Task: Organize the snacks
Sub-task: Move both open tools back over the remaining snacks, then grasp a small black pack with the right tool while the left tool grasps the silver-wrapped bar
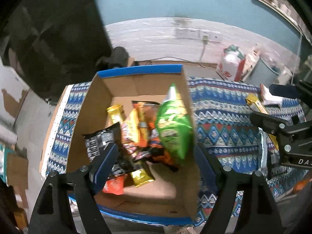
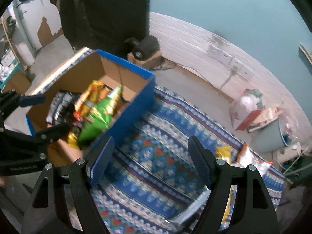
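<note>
Snacks, topped by a crinkly green foil bag (image 1: 172, 128), fill the blue-edged cardboard box (image 1: 136, 81); both black claws, left (image 1: 156, 156) and right (image 2: 151, 156), gape empty.

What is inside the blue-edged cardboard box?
The cardboard box holds a pile of snack packets: a green bag on top, yellow bars, a black packet and orange wrappers. Whatever lies beneath the pile is covered.

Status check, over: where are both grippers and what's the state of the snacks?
Left gripper open over the cardboard box. Right gripper open above the patterned cloth, empty. Green bag atop pile in box; yellow packet and white bag left outside.
</note>
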The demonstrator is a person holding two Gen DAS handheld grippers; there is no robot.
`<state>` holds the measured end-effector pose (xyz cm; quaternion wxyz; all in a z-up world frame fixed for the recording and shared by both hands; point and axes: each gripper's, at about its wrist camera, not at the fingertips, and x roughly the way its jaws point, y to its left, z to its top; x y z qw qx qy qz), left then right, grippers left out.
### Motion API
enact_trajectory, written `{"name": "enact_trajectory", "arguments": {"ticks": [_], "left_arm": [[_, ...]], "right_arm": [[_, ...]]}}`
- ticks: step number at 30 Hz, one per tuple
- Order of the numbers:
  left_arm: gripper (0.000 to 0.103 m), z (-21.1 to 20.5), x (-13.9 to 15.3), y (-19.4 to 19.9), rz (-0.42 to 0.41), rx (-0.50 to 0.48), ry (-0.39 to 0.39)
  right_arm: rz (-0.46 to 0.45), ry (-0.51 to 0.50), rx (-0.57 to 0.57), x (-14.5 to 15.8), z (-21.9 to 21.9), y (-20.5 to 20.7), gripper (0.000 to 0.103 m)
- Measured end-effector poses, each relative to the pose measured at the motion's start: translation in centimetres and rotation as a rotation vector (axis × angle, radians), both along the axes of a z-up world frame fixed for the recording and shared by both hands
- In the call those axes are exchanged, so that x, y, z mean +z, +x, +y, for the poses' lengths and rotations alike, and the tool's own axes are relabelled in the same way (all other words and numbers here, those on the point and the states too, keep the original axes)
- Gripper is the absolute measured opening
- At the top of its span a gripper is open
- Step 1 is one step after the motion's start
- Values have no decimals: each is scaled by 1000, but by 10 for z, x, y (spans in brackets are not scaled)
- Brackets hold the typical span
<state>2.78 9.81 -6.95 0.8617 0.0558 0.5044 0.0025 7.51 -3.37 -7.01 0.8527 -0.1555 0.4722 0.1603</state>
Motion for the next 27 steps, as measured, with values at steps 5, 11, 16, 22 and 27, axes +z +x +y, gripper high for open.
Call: {"name": "enact_trajectory", "arguments": {"ticks": [5, 11, 16, 22, 27], "left_arm": [[81, -25, 0, -4, -5, -59, 23], [81, -56, -2, -8, 1, -130, 45], [82, -89, -14, -12, 22, -223, 53], [82, -136, -38, -15, 95, -343, 61], [82, -166, -58, -18, 140, -418, 105]], "right_arm": [[18, -22, -22, -5, -31, -13, 77], [56, -28, -52, -14, -76, -25, 77], [106, -50, -68, -26, -114, -36, 77], [197, -126, -42, -56, -144, -52, 78], [276, -151, -16, -79, -165, -66, 79]]}}
